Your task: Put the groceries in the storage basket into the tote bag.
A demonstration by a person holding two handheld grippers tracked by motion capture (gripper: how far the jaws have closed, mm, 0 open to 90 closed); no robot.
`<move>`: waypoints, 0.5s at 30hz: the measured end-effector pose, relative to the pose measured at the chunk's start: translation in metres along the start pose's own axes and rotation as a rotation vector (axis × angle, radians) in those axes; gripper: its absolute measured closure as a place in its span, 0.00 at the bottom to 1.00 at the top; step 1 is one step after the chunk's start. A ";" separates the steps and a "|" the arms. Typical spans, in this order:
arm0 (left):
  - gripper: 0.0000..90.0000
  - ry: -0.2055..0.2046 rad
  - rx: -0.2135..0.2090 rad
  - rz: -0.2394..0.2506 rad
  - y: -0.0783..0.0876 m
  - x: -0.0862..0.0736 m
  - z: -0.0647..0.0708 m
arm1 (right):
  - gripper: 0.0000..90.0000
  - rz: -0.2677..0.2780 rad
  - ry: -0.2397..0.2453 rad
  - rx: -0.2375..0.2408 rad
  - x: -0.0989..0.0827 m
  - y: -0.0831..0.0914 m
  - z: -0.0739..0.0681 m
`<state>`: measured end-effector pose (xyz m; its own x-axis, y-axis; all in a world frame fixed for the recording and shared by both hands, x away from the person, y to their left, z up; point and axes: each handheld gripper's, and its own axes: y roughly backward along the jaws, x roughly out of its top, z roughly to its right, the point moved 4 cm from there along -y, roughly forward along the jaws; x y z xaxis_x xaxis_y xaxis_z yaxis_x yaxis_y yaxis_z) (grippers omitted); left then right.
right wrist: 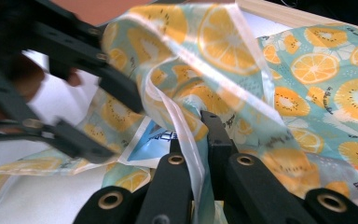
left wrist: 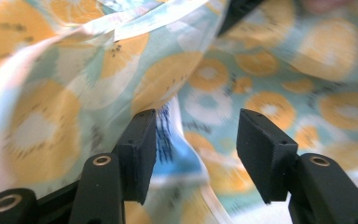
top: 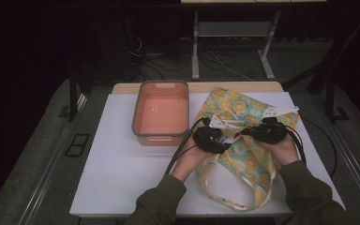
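You are working on a fruit-print cloth bag (top: 243, 140), which is lying on the right half of the tabletop (top: 122, 173), reaching from near the far edge down toward the near edge, where its long straps (top: 236, 199) are trailing. The fabric is light teal with orange slices and kiwi slices printed on it.

Your right gripper (right wrist: 198, 135) is gripping the bag: its jaws are standing closed on a pale hem fold (right wrist: 186, 140) of the cloth, and the fabric is rising up from between them. In the high view this gripper (top: 267, 132) is sitting over the middle of the bag.

Your left gripper (left wrist: 196, 140) is standing open. Its jaws are apart and they are not pressing on anything; the printed cloth (left wrist: 121, 70) is hanging just in front of and above them, with a small blue and white label (left wrist: 170, 144) close beside one jaw. In the high view this gripper (top: 211, 138) is at the left edge of the bag.

An orange tub with a grey rim (top: 161, 115) is standing on the tabletop just left of the bag, near the far edge, and it is holding nothing.
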<state>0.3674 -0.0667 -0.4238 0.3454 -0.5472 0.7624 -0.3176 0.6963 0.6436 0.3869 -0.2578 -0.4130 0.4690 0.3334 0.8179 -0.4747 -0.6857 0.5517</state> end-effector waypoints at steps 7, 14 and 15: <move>0.50 -0.027 0.002 -0.077 0.006 -0.033 0.010 | 1.00 -0.006 0.001 0.000 -0.001 -0.002 -0.001; 0.61 -0.003 0.040 -0.137 -0.014 -0.055 0.003 | 1.00 -0.030 -0.002 -0.002 -0.003 -0.005 -0.001; 0.69 0.003 0.049 -0.137 -0.013 -0.055 0.001 | 0.99 -0.028 -0.003 -0.005 -0.004 -0.005 0.000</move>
<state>0.3520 -0.0458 -0.4744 0.3915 -0.6342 0.6666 -0.3094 0.5915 0.7445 0.3870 -0.2555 -0.4190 0.4844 0.3500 0.8018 -0.4649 -0.6734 0.5748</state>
